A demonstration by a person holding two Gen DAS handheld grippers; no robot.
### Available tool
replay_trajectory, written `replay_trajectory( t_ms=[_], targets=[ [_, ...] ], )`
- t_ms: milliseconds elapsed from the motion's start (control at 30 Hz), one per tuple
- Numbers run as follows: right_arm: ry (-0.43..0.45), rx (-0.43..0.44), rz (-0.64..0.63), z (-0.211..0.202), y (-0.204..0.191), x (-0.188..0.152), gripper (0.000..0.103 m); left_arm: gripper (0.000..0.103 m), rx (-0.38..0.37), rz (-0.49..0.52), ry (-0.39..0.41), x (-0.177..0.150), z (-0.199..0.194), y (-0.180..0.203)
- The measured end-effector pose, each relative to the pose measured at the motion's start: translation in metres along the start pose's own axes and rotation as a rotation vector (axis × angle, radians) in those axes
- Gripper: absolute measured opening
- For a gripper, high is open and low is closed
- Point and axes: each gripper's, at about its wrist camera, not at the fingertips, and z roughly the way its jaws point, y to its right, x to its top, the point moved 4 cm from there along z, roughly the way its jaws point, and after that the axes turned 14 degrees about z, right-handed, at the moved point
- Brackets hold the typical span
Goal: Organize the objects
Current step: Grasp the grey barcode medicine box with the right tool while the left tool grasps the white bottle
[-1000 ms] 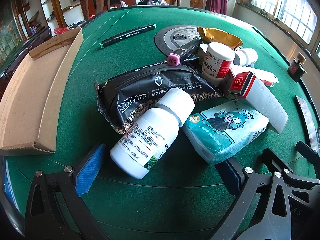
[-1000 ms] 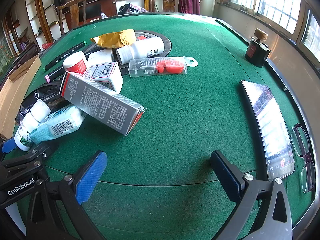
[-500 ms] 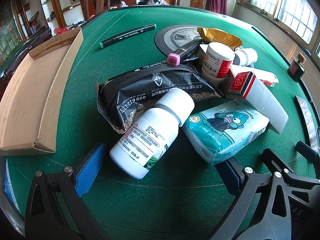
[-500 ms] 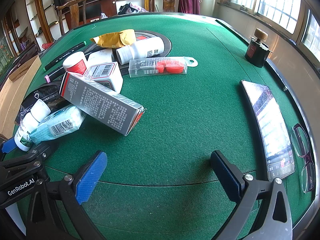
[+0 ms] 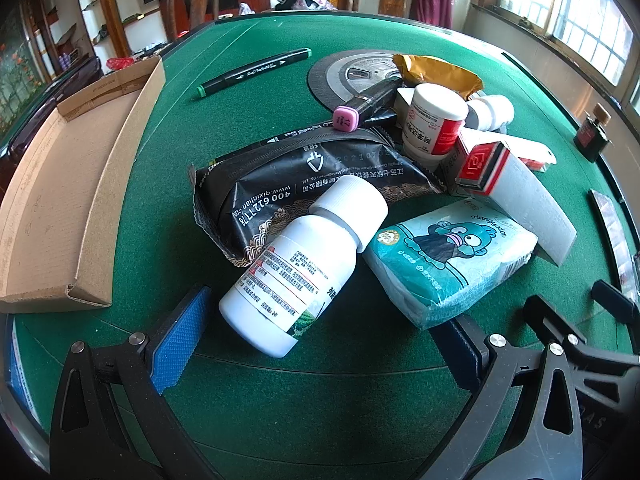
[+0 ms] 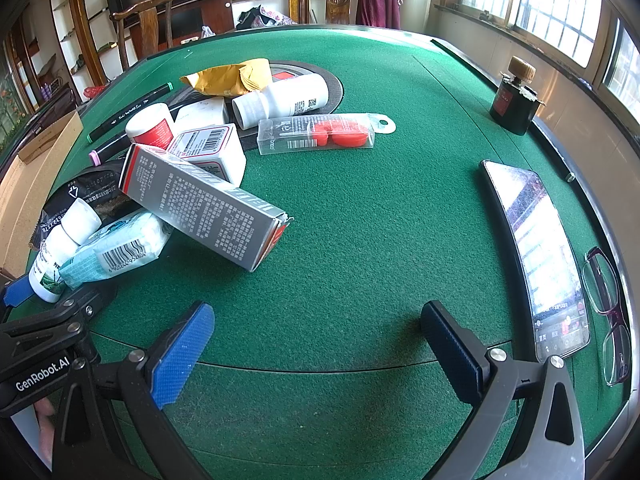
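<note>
White plastic pill bottle (image 5: 303,268) lying between spread left tongs (image 5: 320,344): close across label, mid-body. Right tongs (image 6: 320,352) spread, empty.

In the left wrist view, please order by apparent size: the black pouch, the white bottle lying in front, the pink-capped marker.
1. black pouch
2. white bottle, though it lies nearer the camera, so the gap is unsure
3. pink-capped marker, clearly smallest

The black pouch (image 5: 304,188) reads "400 6127778" and "www.qixinlian.co…". Just above it, the pink marker cap (image 5: 346,119) shows "17". Right of the pouch, the tissue pack (image 5: 452,256) says "Hangyodon". The left hand-held gripper (image 6: 24,292) body bears "GenRobot.AI".
</note>
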Motion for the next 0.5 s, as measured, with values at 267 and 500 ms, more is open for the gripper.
replay_trajectory(
  t_ms=[267, 500],
  targets=[
    [-0.01, 0.031, -0.051, 0.001, 0.0, 0.001, 0.103, 0.103, -0.031, 0.123, 0.039, -0.008, -0.014, -0.002],
    [0.022, 0.21, -0.169, -0.03, 0.005, 0.003, 0.102, 0.096, -0.161, 0.157, 0.134, -0.022, -0.031, -0.025]
  ],
)
